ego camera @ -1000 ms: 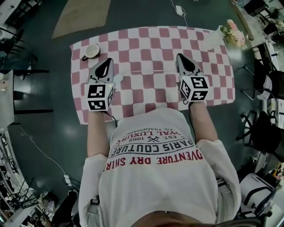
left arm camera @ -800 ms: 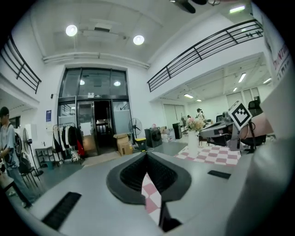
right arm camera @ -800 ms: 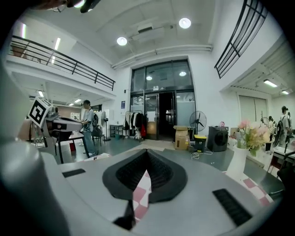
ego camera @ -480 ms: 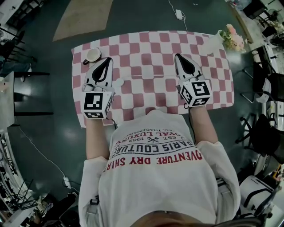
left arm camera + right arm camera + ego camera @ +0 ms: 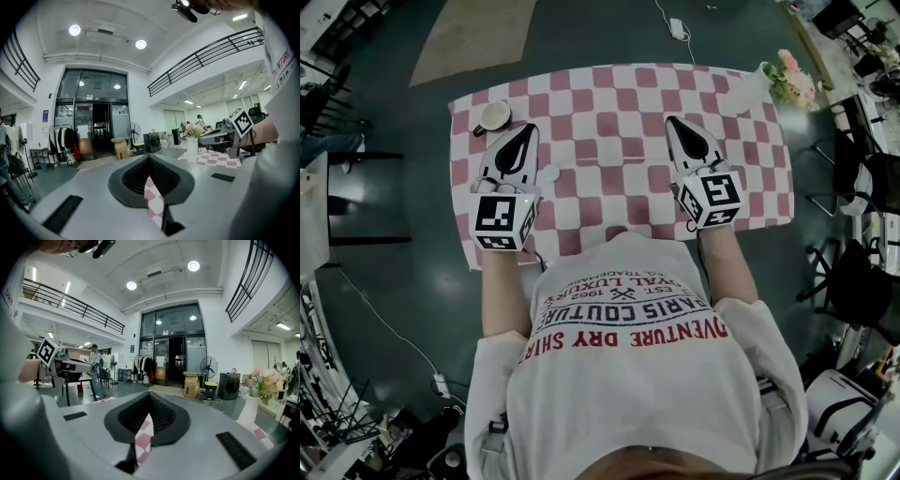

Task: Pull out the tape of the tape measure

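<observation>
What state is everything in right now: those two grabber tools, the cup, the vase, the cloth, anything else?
Left gripper: jaws shut, empty, held over the cloth.
Right gripper: jaws shut, empty, held over the cloth.
Cup: upright at the cloth's far left corner.
Vase: upright, holding flowers.
Cloth: spread flat.
Small white disc: lying by the left gripper, untouched.

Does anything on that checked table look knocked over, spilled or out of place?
Nothing stands out. The cup sits upright near the table's far left corner, the flower vase stands upright at the far right, and the checked cloth lies flat. The left gripper and right gripper are both shut on nothing.
</observation>
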Available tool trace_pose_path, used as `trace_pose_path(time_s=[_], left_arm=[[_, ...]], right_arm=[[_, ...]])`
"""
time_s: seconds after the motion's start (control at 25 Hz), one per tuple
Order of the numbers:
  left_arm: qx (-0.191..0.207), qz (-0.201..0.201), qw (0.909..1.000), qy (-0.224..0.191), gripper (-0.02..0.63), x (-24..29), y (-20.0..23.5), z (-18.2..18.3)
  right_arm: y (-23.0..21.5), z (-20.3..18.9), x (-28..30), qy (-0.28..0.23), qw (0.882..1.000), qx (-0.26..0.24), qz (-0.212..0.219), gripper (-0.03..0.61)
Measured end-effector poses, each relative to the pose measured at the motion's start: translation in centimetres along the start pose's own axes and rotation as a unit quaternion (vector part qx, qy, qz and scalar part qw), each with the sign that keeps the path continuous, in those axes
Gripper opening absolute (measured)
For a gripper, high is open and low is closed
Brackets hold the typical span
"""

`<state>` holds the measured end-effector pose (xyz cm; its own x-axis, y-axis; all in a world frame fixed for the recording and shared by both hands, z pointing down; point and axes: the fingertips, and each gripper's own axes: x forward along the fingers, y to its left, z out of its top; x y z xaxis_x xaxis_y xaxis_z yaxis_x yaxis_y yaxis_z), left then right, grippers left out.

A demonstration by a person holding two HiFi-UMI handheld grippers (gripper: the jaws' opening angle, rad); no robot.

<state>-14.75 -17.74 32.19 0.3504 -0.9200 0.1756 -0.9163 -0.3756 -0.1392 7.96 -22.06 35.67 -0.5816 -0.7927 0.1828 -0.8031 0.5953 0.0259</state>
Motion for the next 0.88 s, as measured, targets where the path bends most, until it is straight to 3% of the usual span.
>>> trace_pose_path(time_s=[0.52,0.88], left_arm=[[-0.010,-0.010,0.9999,-0.002,0.017,-0.7,-0.9,-0.2],[-0.042,-0.011,0.9991,-0.007,0.017,-1.0,-0.7,-0.4]], right_arm=[[0.9,-0.6,-0.7,0.000,1.000,0.017,0.003,0.026],[1.0,-0.7,-1.3,-0.011,1.000,0.027,0.008,0.026]])
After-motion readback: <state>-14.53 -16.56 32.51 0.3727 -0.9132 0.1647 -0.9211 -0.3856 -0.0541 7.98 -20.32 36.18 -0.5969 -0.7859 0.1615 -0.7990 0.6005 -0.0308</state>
